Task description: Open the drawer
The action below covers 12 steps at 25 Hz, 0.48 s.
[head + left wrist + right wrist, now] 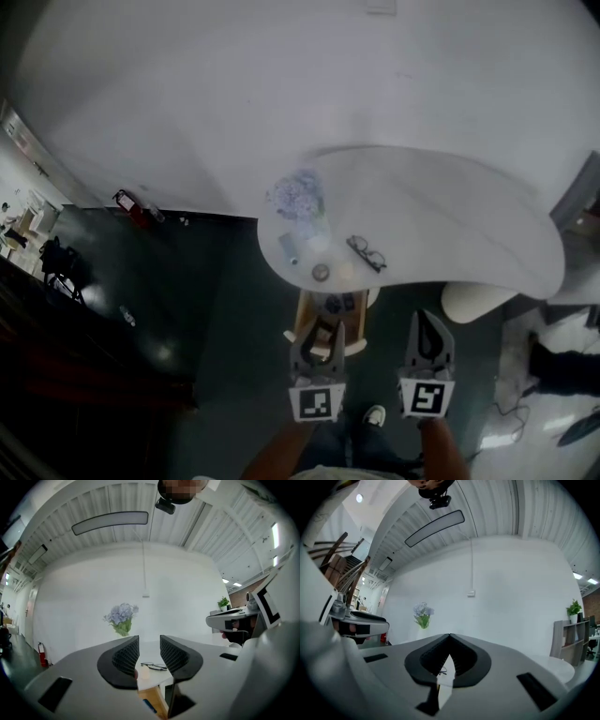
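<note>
A light wooden drawer unit [307,323] sits under the front edge of the white curved table [469,225]. Its drawer sticks out toward me, with small items showing inside. My left gripper [321,330] hovers just above and in front of it, open, with nothing between the jaws. In the left gripper view the wooden unit [154,702] lies below the left gripper [149,641], and the glasses [153,666] show through the gap. My right gripper [429,321] hangs to the right of the drawer, clear of it. In its own view the right gripper [450,637] is shut and empty.
On the table stand a vase of pale blue flowers [298,195], a pair of glasses [366,253], a small card [289,247] and a round object [321,273]. A white stool [478,300] sits right of the drawer. A red fire extinguisher [131,206] stands by the wall.
</note>
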Each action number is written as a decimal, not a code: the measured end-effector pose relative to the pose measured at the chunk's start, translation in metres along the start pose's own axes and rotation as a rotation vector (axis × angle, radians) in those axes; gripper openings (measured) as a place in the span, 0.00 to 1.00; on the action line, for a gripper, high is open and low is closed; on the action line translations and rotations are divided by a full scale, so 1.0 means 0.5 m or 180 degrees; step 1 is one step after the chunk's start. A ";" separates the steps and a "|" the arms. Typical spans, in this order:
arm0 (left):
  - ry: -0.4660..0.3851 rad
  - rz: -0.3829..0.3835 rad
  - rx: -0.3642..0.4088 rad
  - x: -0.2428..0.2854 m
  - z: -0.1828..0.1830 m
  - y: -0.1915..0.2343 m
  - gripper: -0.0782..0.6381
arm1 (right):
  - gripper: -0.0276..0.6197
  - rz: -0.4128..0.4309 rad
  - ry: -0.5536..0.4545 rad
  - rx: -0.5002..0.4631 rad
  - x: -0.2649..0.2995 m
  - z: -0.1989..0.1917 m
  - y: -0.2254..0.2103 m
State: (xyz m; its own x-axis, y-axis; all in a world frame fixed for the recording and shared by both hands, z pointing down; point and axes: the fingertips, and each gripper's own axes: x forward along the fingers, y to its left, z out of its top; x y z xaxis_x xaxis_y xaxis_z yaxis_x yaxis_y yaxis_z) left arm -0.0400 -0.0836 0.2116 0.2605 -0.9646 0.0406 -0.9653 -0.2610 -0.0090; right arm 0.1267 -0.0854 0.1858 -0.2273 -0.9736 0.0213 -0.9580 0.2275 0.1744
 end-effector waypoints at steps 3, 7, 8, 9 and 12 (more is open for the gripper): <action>-0.0066 -0.0020 -0.0026 0.009 0.055 -0.010 0.30 | 0.05 -0.0020 0.0004 0.0026 -0.005 0.051 -0.015; -0.0139 -0.0093 0.0018 0.019 0.118 -0.023 0.30 | 0.05 0.0052 -0.0127 -0.0101 -0.015 0.134 -0.016; -0.0149 -0.0106 0.0007 0.023 0.131 -0.024 0.30 | 0.05 0.0055 -0.0157 -0.0114 -0.017 0.152 -0.017; -0.0168 -0.0117 -0.0011 0.028 0.145 -0.026 0.30 | 0.05 0.0049 -0.0182 -0.0114 -0.020 0.167 -0.019; -0.0244 -0.0134 -0.0021 0.033 0.178 -0.027 0.30 | 0.05 0.0016 -0.0221 -0.0032 -0.027 0.196 -0.027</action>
State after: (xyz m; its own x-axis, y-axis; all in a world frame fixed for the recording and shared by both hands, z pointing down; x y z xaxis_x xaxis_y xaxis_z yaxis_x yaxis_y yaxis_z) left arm -0.0210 -0.0992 0.1234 0.3013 -0.9529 -0.0357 -0.9535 -0.3014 -0.0021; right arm 0.1255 -0.0735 0.0865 -0.2442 -0.9686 -0.0462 -0.9551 0.2320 0.1843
